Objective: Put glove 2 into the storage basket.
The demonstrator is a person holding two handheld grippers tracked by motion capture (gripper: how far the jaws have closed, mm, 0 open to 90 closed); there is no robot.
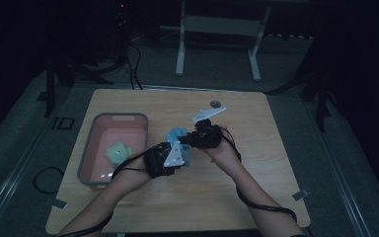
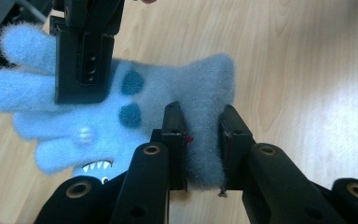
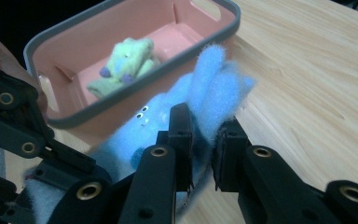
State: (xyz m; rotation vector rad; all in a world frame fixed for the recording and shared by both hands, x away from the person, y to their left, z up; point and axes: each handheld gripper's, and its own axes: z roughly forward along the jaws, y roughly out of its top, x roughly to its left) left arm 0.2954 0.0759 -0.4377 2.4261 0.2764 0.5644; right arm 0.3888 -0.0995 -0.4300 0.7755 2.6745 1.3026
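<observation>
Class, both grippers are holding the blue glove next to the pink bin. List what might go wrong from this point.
1. Both the left gripper and right gripper pinch the fuzzy blue glove at once; pulling apart might stretch it or tear it loose.
2. Each grip takes only a fold of the fabric, so the glove may slip out.
3. The pink bin sits close, with a green toy inside; a swing could knock its rim.
</observation>
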